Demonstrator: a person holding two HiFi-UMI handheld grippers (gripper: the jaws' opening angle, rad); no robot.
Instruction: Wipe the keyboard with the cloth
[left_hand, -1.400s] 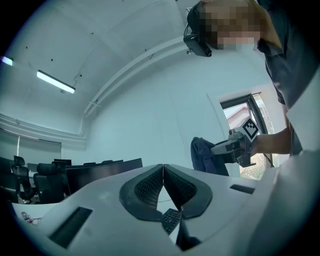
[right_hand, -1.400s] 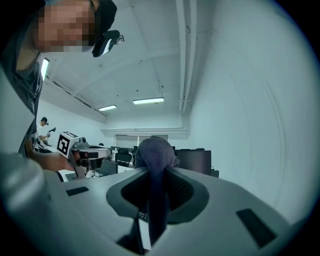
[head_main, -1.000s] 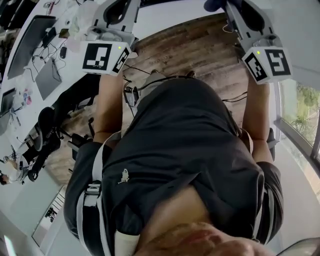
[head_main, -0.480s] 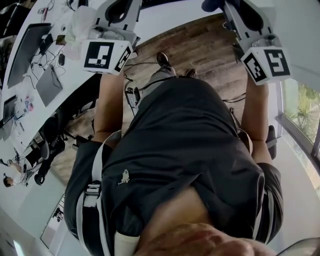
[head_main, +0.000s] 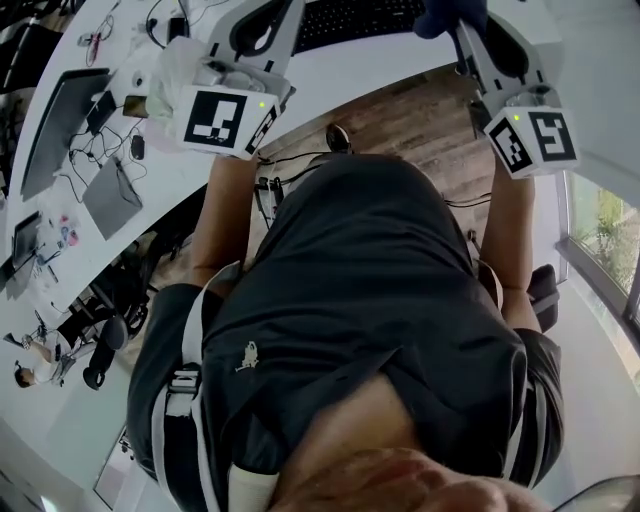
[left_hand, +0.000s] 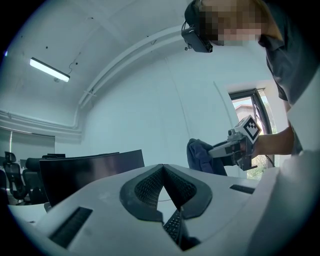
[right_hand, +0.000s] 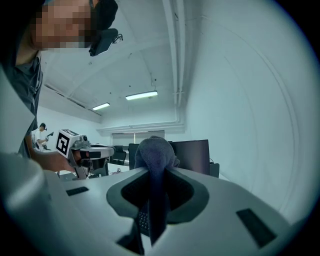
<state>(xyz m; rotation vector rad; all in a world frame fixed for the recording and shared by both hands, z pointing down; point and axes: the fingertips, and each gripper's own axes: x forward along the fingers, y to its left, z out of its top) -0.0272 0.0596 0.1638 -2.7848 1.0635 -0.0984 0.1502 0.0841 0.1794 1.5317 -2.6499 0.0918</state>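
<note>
1. Head view: I look down past my own dark shirt (head_main: 370, 300) to the keyboard (head_main: 355, 18), which lies on the white desk (head_main: 330, 75) at the top edge of the picture.
   - My left gripper (head_main: 262, 22) points at the keyboard's left end.
   - My right gripper (head_main: 468, 28) sits just off the keyboard's right end.
   - The dark blue cloth (head_main: 438, 15) is bunched at the right gripper's tip, just right of the keyboard.
   - Well to the left of the keyboard, on the same desk, lie a closed laptop (head_main: 55, 120) and loose cables (head_main: 135, 150).
   - I cannot tell from here how high either gripper is above the keys.
2. Left gripper view: my left jaws are pressed together, tips meeting, with nothing between them.
   - A strip of the keyboard's keys (left_hand: 175, 227) shows through the gap behind the tips, so the keyboard is right beneath this gripper.
   - Beyond the keyboard, my right gripper carries the cloth (left_hand: 202, 156).
   - A dark monitor (left_hand: 90, 170) stands behind the keyboard.
3. Right gripper view: my right jaws are clamped on the cloth (right_hand: 154, 150).
   - The cloth bulges above the tips and hangs down between the pads.
   - Keys (right_hand: 143, 220) show just under the hanging cloth.
   - I cannot tell whether the cloth touches the keys.
</note>
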